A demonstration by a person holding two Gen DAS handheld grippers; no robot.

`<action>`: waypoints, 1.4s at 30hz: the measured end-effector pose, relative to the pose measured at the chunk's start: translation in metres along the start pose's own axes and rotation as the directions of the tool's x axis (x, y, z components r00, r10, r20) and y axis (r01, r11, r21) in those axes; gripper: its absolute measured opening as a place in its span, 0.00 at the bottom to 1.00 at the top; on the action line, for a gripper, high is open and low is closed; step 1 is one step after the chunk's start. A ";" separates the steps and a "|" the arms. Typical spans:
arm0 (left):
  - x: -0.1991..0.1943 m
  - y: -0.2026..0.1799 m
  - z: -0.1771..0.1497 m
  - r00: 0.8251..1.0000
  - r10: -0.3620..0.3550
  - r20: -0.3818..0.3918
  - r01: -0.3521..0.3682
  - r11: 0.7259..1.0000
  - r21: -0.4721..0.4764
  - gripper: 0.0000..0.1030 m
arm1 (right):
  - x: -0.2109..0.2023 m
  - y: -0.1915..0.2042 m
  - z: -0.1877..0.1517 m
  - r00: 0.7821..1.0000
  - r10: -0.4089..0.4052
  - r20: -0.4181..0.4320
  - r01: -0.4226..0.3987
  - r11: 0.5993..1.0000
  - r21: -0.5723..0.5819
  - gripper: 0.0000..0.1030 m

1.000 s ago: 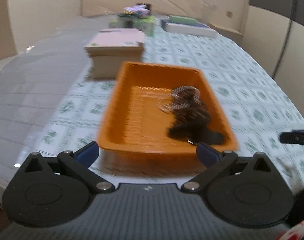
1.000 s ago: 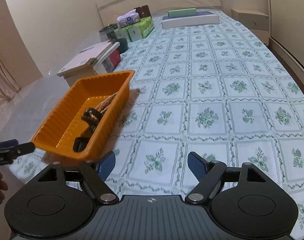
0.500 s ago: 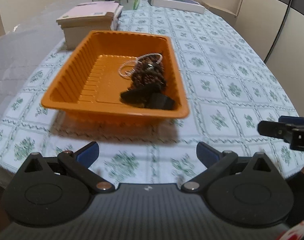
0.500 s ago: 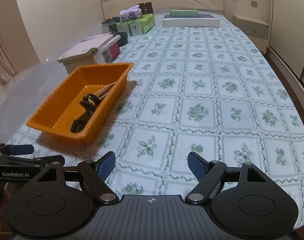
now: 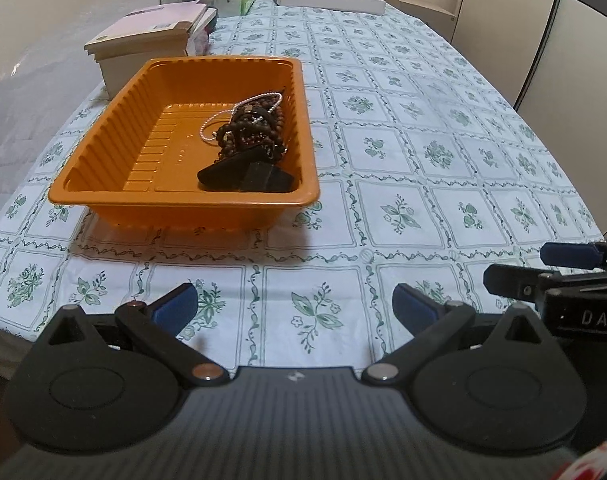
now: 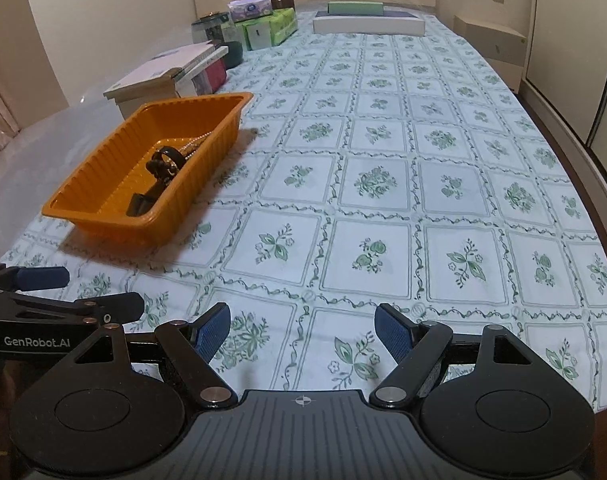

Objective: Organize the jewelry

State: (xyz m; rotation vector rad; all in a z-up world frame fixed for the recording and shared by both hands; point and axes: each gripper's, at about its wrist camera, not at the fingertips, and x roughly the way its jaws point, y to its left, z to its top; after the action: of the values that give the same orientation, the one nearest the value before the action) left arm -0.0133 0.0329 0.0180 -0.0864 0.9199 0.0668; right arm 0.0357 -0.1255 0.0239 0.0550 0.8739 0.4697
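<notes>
Jewelry (image 5: 249, 130) is lying tangled in orange tray (image 5: 103, 196) w/ stacked boxes (image 5: 143, 46) sitting just behind; left gripper (image 5: 294, 306) & right gripper (image 6: 302, 334) are hovering spread, empty.

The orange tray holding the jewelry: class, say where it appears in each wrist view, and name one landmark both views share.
Left wrist view: the orange tray sits left of centre, straight beyond the left gripper.
Right wrist view: the tray lies at mid-left, off to the side of the right gripper.
Shared landmark: the stack of white boxes just behind the tray.
</notes>
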 end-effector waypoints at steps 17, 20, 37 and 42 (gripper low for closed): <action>0.003 -0.002 0.000 1.000 0.022 0.004 -0.022 1.000 0.010 1.00 | 0.001 -0.001 0.001 1.000 0.002 -0.003 -0.002 1.000 0.010 0.77; 0.004 -0.003 -0.001 1.000 0.022 0.004 -0.022 1.000 0.013 1.00 | 0.001 -0.002 0.000 1.000 0.002 0.001 -0.002 1.000 0.011 0.77; 0.004 -0.004 0.000 1.000 0.024 0.008 -0.024 1.000 0.013 1.00 | 0.001 -0.002 -0.001 1.000 -0.001 0.001 0.001 1.000 0.011 0.77; 0.003 -0.004 0.000 1.000 0.022 0.010 -0.022 1.000 0.016 1.00 | 0.002 -0.002 -0.001 1.000 -0.004 0.000 0.004 1.000 0.013 0.77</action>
State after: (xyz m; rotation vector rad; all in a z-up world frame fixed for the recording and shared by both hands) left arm -0.0107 0.0290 0.0157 -0.0611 0.9120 0.0802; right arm 0.0367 -0.1272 0.0213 0.0651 0.8764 0.4606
